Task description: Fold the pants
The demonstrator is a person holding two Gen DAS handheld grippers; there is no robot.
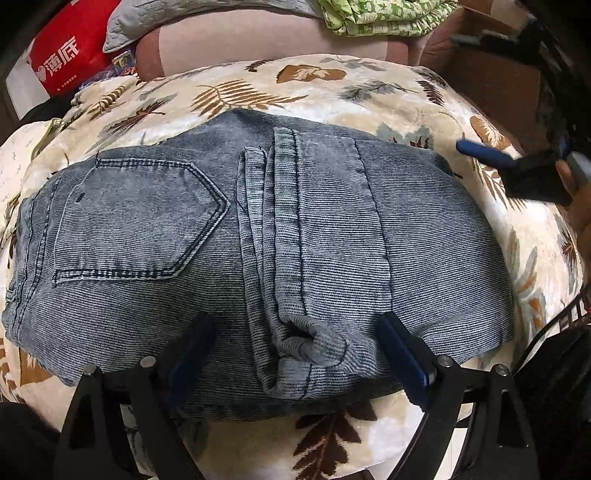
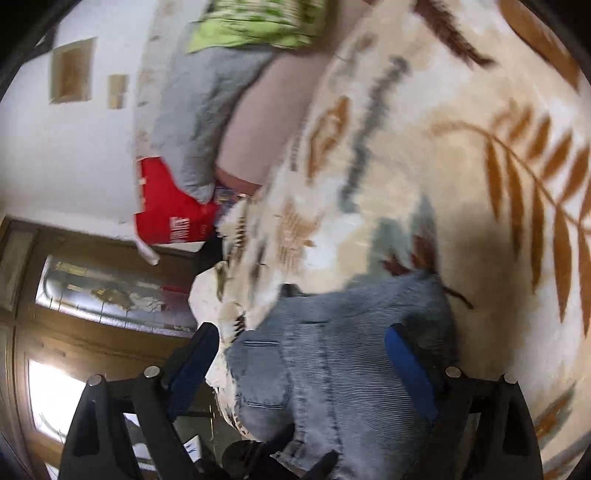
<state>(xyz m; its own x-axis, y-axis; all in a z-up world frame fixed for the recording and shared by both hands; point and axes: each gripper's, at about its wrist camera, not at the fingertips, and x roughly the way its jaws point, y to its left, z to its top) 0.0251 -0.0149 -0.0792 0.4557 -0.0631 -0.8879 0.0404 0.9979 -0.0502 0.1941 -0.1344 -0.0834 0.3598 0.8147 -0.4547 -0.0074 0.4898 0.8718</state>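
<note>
Grey-blue corduroy pants lie folded in a compact bundle on a cream leaf-patterned blanket; a back pocket faces up on the left and the leg hems lie across the middle. My left gripper is open, its blue-padded fingers spread over the near edge of the bundle, holding nothing. My right gripper is open above the bundle's corner; it also shows at the right of the left wrist view, off the fabric. The right wrist view is blurred.
Behind the blanket are a pink cushion, a grey quilted pillow, green patterned cloth and a red bag. A brown cardboard box stands at the right. A wooden door with glass stands beyond the bed.
</note>
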